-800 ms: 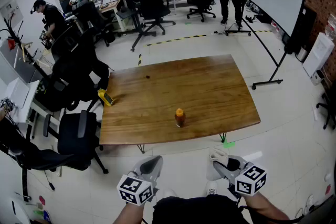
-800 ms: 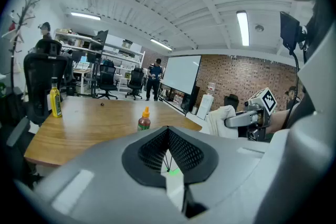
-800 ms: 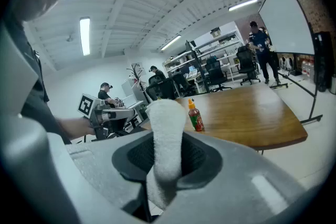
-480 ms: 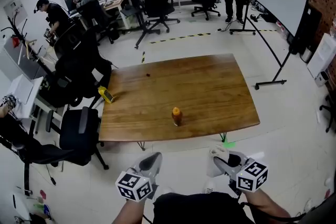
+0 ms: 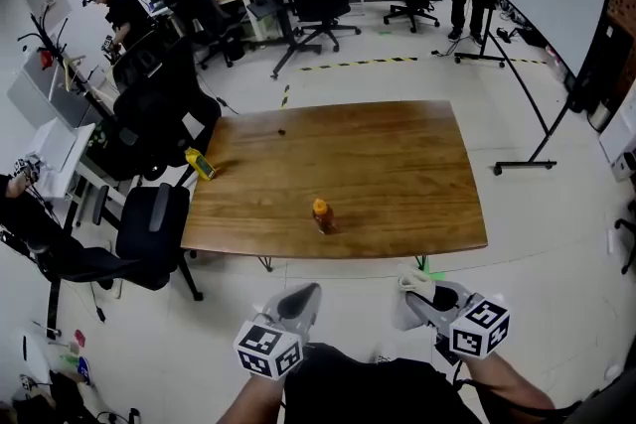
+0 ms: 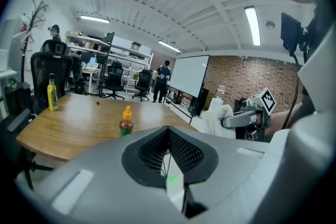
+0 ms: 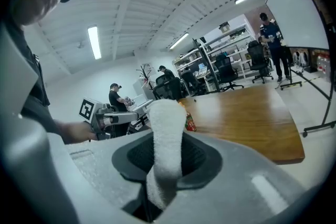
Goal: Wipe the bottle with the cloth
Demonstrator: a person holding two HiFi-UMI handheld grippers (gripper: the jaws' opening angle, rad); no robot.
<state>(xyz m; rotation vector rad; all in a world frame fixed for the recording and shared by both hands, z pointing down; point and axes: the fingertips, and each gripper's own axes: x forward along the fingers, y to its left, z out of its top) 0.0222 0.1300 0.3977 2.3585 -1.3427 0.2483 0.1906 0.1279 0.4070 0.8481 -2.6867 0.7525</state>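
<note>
White cloth fills your right gripper, left gripper closed empty; wiping unstarted, so reach the bottle on the table.

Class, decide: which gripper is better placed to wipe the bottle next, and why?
Right. The right gripper clamps the white cloth; the left gripper is shut and empty. The bottle stands on the table, ahead of both.

No legible text, brand or number found. Label on bottle near front edge of table: too small. Label on yellow bottle at left edge: blurred.
</note>
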